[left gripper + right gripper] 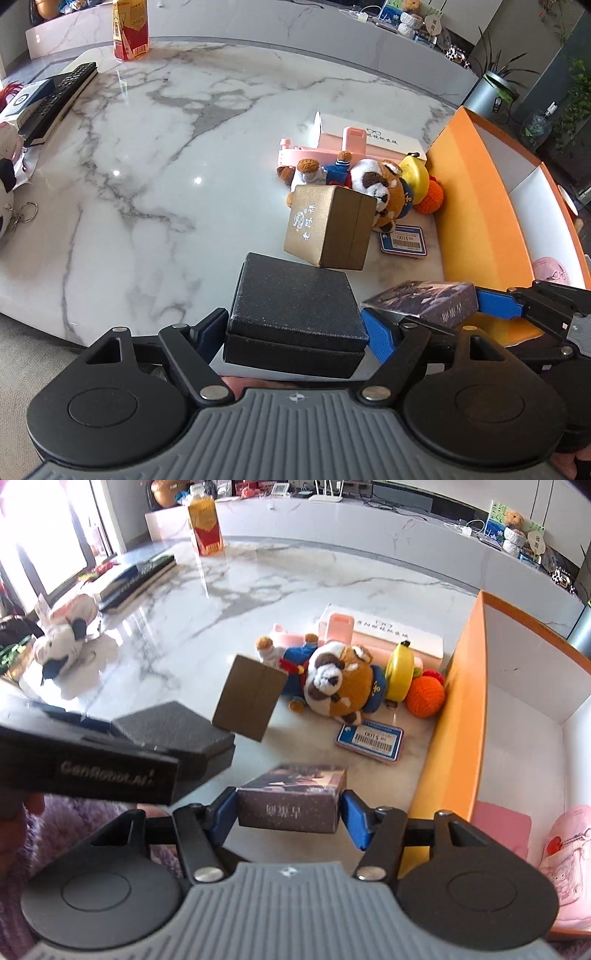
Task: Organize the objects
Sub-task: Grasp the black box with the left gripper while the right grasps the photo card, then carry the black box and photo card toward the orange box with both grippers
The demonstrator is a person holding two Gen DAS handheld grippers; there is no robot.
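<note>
My left gripper (pixel 295 325) pinches the black box (pixel 295 314) between its blue pads, lifted just left of the orange bin (pixel 476 206). My right gripper (pixel 288 808) clamps the purple card box (pixel 291 797) (jaws not fully wide) beside the bin's outer wall. The gold box (pixel 328 227) sits tilted against the black box, farther from the bin.

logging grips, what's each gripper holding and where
Left gripper: black box, by its two sides. Right gripper: purple box, by its two ends.
</note>
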